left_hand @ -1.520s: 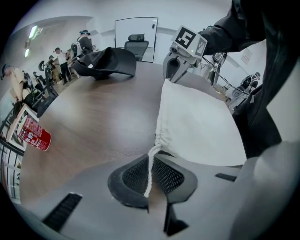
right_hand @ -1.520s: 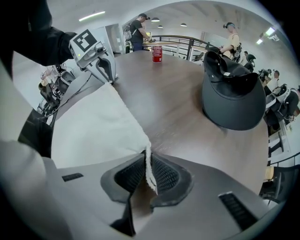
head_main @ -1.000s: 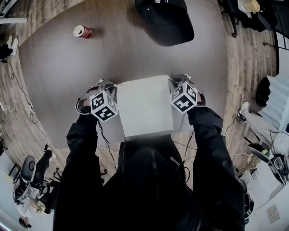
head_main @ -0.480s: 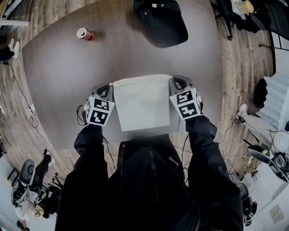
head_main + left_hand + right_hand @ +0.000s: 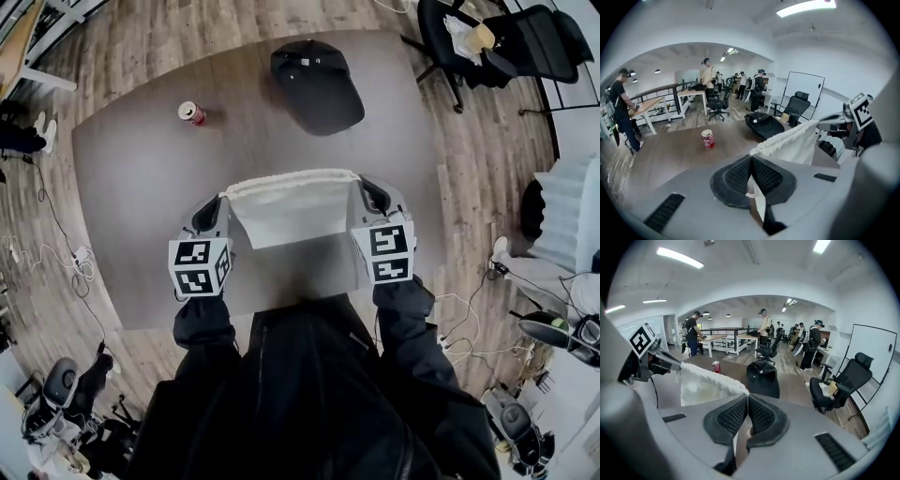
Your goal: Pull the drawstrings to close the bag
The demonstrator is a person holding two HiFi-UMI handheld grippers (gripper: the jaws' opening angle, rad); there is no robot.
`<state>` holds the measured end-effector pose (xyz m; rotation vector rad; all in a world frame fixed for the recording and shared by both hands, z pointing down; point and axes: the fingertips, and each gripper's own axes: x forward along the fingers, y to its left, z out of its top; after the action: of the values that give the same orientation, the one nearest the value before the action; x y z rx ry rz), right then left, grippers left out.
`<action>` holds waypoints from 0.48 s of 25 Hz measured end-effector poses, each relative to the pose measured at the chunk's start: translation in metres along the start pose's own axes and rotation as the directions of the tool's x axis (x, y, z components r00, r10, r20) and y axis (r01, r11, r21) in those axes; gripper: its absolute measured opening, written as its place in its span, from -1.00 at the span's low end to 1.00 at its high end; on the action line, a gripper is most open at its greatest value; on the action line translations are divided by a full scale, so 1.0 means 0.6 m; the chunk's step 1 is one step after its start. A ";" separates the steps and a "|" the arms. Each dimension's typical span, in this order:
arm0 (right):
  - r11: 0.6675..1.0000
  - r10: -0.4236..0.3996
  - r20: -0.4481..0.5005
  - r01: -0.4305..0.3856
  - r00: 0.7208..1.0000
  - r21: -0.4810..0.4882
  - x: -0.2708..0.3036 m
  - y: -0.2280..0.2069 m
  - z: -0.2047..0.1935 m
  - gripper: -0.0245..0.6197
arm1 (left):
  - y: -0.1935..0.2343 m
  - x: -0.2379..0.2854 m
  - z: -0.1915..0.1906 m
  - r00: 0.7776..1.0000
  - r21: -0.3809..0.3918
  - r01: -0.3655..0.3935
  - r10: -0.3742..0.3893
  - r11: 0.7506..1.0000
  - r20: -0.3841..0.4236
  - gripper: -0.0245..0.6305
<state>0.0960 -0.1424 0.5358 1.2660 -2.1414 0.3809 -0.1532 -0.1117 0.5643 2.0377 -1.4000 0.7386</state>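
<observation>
A white cloth drawstring bag (image 5: 291,214) hangs stretched between my two grippers above the brown table (image 5: 131,187). Its top edge is bunched into ruffles. My left gripper (image 5: 217,201) is shut on the drawstring at the bag's left top corner. In the left gripper view a small loop of cord (image 5: 751,193) shows between the pressed pads of my left gripper (image 5: 751,161), and the bag (image 5: 792,143) runs off to the right. My right gripper (image 5: 367,193) is shut on the drawstring at the right top corner. In the right gripper view the bag (image 5: 705,385) stretches left from my right gripper (image 5: 747,401).
A red drink can (image 5: 192,113) stands on the far left of the table. A black bag (image 5: 317,84) lies at its far edge. An office chair (image 5: 487,37) stands beyond the table at the right. Cables lie on the wooden floor, and people stand at desks in the background.
Both grippers have come lower in the head view, nearer the person's body, carrying the bag with them. The bag's top edge looks more gathered and the bag shows shorter.
</observation>
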 end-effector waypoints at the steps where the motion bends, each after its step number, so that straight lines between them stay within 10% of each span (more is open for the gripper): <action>1: 1.000 -0.018 0.022 0.018 1.000 0.007 -0.013 -0.004 0.014 -0.85 | -0.003 -0.012 0.017 1.000 -0.009 -0.005 0.005 1.000 0.026 -0.82; 12: 0.986 -0.155 0.172 0.141 0.973 0.090 -0.129 -0.043 0.124 -0.85 | 0.000 -0.137 0.160 0.955 -0.151 -0.105 0.142 0.983 0.259 -0.82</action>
<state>0.1186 -0.1414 0.4275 1.5451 -2.1793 0.2988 -0.1660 -0.1274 0.4395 2.0136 -1.6944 0.4118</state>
